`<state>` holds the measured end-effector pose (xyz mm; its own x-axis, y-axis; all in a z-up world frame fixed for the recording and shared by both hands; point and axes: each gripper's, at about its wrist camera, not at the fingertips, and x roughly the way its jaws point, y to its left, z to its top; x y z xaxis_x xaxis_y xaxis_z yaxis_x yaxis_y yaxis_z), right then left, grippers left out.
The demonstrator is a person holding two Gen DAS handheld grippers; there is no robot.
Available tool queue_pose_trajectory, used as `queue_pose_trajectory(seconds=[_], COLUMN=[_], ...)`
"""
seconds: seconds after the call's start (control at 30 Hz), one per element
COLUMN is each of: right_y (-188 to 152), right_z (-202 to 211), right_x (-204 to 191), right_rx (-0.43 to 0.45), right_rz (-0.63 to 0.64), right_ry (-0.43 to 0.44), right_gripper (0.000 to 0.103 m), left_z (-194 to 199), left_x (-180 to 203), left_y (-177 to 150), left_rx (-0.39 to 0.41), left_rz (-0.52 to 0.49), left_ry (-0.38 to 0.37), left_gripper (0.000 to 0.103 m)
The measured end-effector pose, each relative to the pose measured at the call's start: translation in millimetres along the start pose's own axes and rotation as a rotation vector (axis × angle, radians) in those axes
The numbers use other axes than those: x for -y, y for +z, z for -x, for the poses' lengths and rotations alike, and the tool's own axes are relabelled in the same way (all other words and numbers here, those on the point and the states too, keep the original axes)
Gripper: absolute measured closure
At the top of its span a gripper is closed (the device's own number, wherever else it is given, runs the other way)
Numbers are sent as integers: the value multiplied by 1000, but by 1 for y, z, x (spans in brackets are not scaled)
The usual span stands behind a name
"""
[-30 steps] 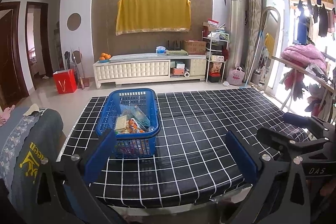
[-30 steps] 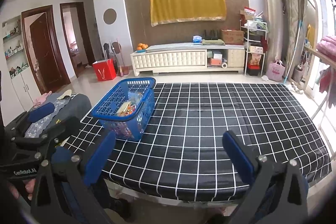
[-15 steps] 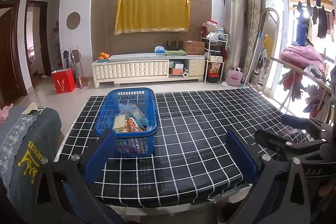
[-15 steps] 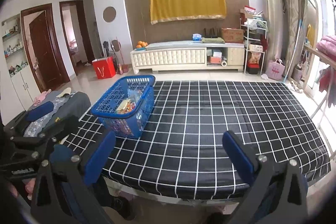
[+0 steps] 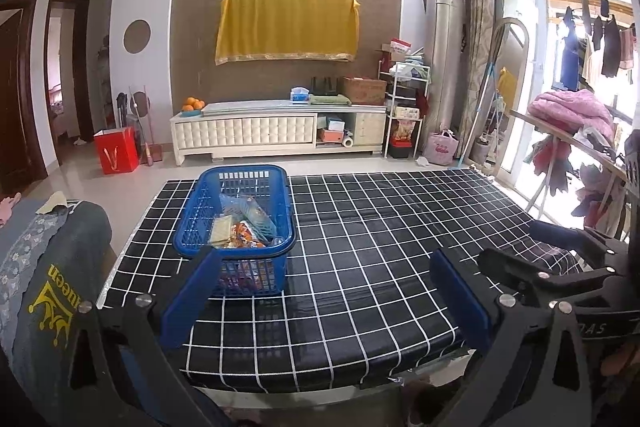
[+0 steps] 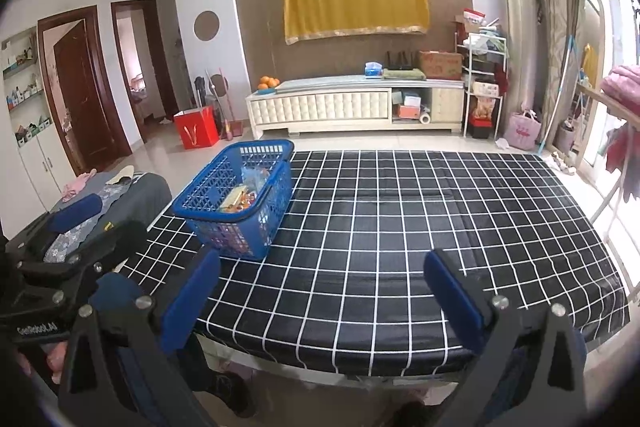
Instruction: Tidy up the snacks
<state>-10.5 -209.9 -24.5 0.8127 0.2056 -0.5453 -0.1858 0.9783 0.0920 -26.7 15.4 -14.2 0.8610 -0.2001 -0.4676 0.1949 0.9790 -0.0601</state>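
Blue basket (image 5: 236,227) of snacks (image 5: 244,227) sits on the checked table (image 5: 380,247); left gripper (image 5: 324,291) and right gripper (image 6: 320,291) gape wide, empty.

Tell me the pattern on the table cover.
Black with a white grid of squares on the table cover, clearest in the right wrist view.

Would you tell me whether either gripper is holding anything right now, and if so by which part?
Nothing is held. The left gripper and right gripper are both open and empty, short of the blue basket of snacks.

basket (image 5: 236,227) | snacks (image 5: 240,231) inside: labels unreadable | lower packs hidden behind mesh
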Motion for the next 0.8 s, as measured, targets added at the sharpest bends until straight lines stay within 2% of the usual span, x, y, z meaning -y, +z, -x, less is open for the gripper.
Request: queue_pose_trajectory(seconds=[0.8], right_y=[-5], right_z=[6], right_x=[-4], right_rx=[3], right_rz=[-3], right_ry=[21], right_gripper=[0], left_z=[5], left_x=[1], left_y=[-4], left_rx=[-5], left_rz=[1], left_ry=[16], left_gripper=[0])
